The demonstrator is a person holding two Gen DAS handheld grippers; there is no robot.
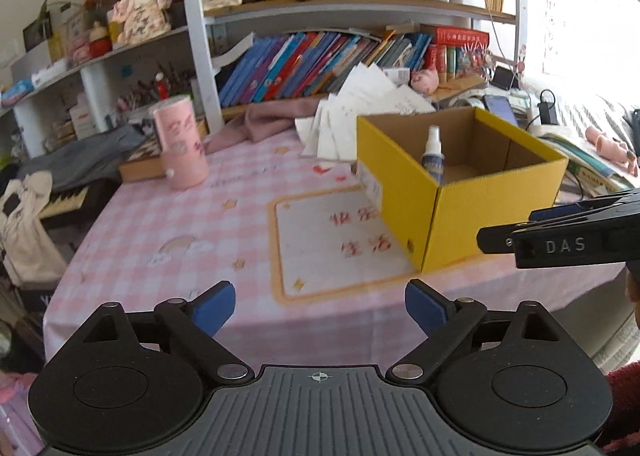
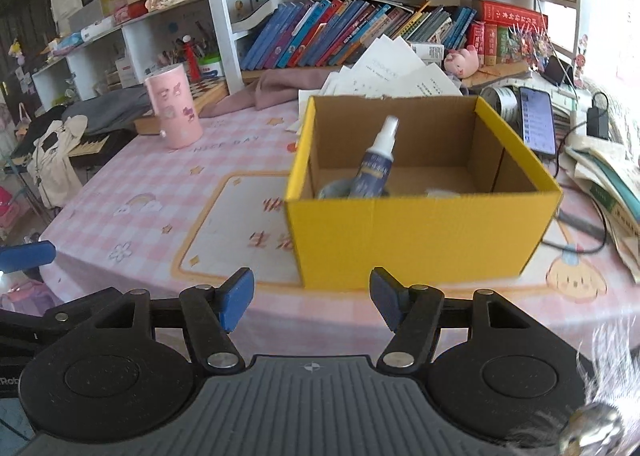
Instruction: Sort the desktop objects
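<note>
A yellow cardboard box (image 1: 492, 216) (image 2: 420, 240) stands open on the pink checked tablecloth (image 1: 168, 224) (image 2: 132, 192). A spray bottle (image 1: 433, 154) (image 2: 378, 158) with a white cap leans inside it, beside a round grey item (image 2: 334, 189) and something white (image 2: 442, 192). My left gripper (image 1: 320, 306) is open and empty, held above the table's front edge, left of the box. My right gripper (image 2: 312, 300) is open and empty, in front of the box's near wall. The right gripper's body (image 1: 568, 234) shows at the right of the left wrist view.
A pink cylindrical cup (image 1: 182, 144) (image 2: 174, 108) stands at the back left. Loose papers (image 1: 360, 104) (image 2: 396, 72) and a pink cloth (image 2: 288, 86) lie behind the box. A phone (image 2: 538, 120), cables and books lie at the right. Shelves of books (image 2: 352, 32) rise behind.
</note>
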